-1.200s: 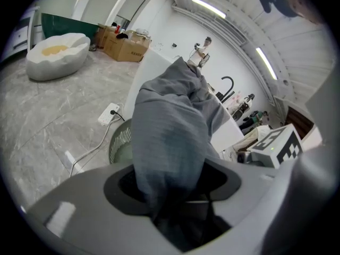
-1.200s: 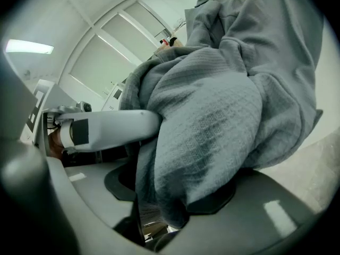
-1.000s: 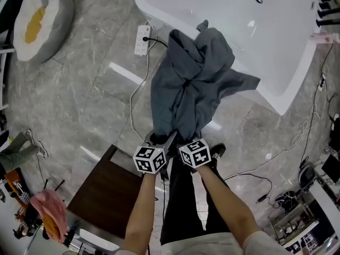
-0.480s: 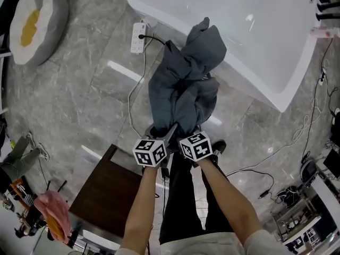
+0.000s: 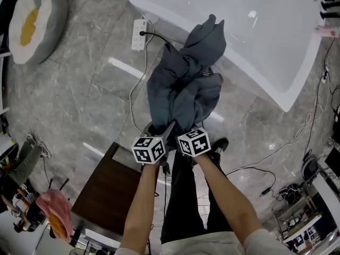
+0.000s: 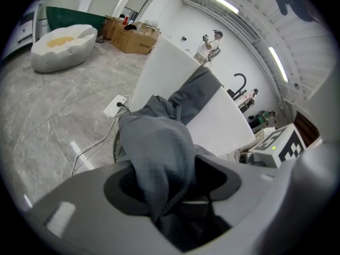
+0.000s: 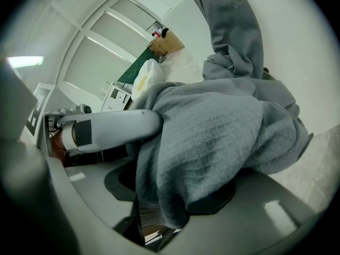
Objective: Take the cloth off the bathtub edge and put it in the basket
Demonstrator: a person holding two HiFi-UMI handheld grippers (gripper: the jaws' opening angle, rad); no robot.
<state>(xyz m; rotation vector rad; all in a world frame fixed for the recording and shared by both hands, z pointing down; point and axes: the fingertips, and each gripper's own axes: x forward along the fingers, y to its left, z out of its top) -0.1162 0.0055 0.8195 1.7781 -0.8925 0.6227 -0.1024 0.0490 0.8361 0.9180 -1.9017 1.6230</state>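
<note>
A dark grey cloth [image 5: 183,84] hangs bunched in front of me, and its far end still lies against the white bathtub's rim [image 5: 159,20]. Both grippers stand side by side at its near end. My left gripper [image 5: 162,130] is shut on a fold of the cloth [image 6: 159,158]. My right gripper [image 5: 183,129] is shut on a thicker bunch of the cloth [image 7: 212,142]. A dark mesh basket [image 6: 118,145] shows only as a sliver below the cloth, which hides the remainder of it.
A white power strip [image 5: 139,34] with a black cable lies on the marble floor by the tub. A dark wooden stool [image 5: 109,193] stands at my near left. A white and yellow cushion [image 5: 32,20] lies far left. More cables [image 5: 276,153] trail at right.
The cloth's flap that spread out to the right has drawn in, and the cloth is now a tighter bundle. Both grippers keep their hold and have barely shifted.
</note>
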